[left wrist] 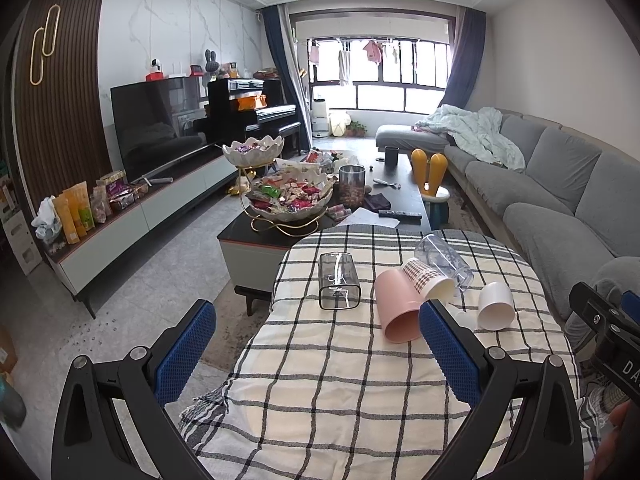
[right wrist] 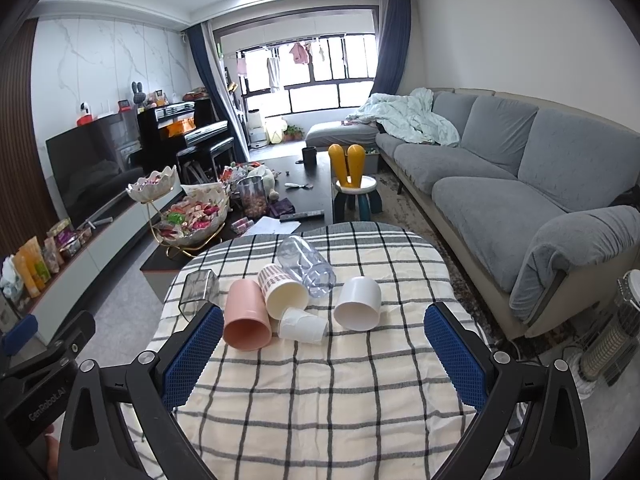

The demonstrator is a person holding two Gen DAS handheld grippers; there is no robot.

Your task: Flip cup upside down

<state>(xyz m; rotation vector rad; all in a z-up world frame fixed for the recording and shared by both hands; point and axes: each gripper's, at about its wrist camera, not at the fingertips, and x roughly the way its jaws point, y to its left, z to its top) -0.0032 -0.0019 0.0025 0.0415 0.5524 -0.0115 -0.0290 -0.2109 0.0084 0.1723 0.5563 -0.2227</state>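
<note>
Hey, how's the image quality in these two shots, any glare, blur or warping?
Left wrist view: sharp, strong fisheye bending at edges, window blown out, ceiling light strip glaring. Right wrist view: same barrel warp, bright window, cups such as the pink cup evenly lit with soft shadows.

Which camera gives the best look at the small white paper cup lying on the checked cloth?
The right wrist view: the small white paper cup lies in plain sight beside the pink cup. In the left wrist view, the left hand-held gripper's blue finger hides nearly all of it.
</note>
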